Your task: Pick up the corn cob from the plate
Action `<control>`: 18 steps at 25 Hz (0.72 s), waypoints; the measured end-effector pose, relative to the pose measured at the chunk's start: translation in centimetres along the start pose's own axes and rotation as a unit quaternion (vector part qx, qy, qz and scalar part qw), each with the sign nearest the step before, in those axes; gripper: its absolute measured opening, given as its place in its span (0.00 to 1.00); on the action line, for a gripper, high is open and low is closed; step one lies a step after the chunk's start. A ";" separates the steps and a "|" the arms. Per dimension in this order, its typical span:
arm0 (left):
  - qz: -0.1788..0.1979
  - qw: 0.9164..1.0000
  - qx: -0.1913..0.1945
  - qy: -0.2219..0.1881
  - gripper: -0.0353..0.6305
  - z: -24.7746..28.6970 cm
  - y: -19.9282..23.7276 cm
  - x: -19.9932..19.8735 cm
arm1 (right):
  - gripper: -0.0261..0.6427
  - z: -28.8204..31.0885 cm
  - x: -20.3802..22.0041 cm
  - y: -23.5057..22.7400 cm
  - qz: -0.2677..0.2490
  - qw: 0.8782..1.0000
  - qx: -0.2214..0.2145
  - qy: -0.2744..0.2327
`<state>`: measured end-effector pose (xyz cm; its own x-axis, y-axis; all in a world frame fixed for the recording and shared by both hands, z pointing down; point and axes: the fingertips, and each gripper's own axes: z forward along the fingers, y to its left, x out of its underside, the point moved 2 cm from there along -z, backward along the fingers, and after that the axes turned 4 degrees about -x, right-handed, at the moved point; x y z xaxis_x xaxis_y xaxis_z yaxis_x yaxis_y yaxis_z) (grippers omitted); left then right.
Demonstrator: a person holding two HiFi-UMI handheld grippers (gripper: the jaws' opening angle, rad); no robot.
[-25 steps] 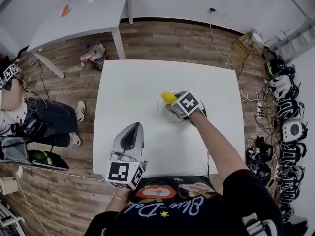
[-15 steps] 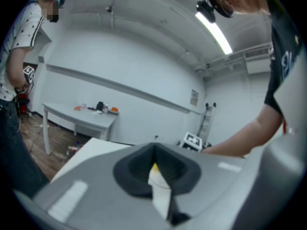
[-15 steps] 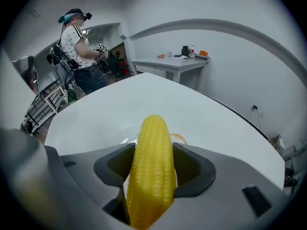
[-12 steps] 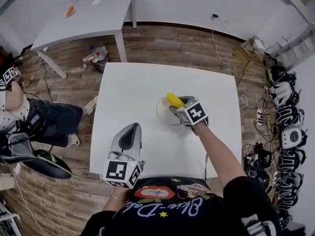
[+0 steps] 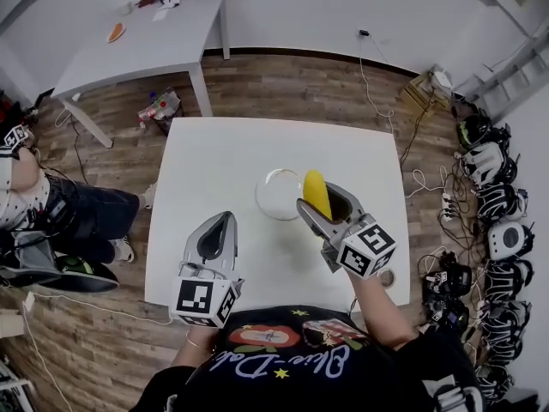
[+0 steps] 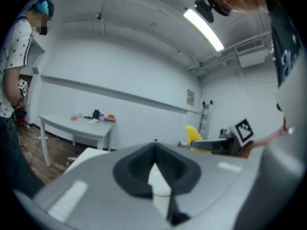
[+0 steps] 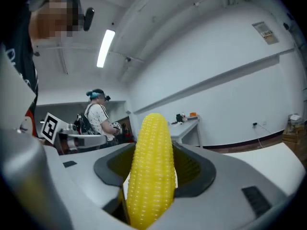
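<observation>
A yellow corn cob [image 5: 316,192] [image 7: 152,166] stands upright between the jaws of my right gripper [image 5: 328,206], which is shut on it and lifted off the table. The clear round plate [image 5: 276,194] lies on the white table just left of that gripper, with nothing on it. My left gripper [image 5: 216,237] hovers near the table's front left, jaws closed together with nothing between them. In the left gripper view the corn cob [image 6: 194,135] shows far off to the right.
The white table [image 5: 223,161] stands on a wood floor. A second white table [image 5: 146,37] with small items is at the back left. A seated person [image 5: 51,209] is at the left. Gear and cables [image 5: 493,204] line the right wall.
My right gripper has lifted the corn cob off the plate and drawn it back toward me and to the right. The left gripper has stayed nearly still.
</observation>
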<state>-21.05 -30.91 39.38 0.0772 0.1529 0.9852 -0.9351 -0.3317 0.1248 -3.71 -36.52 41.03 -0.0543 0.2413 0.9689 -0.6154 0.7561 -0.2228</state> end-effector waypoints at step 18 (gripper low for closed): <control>0.027 1.000 -0.004 0.007 0.05 0.6 -1.8 -0.4 | 0.42 -4.0 -2.5 2.8 -0.017 0.998 -0.013 -0.064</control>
<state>-19.16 -30.90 38.84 0.0209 0.1483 0.9887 -0.9407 -0.3319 0.0697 -2.17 -32.56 37.53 -0.1346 0.1358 0.9815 -0.5982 0.7786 -0.1897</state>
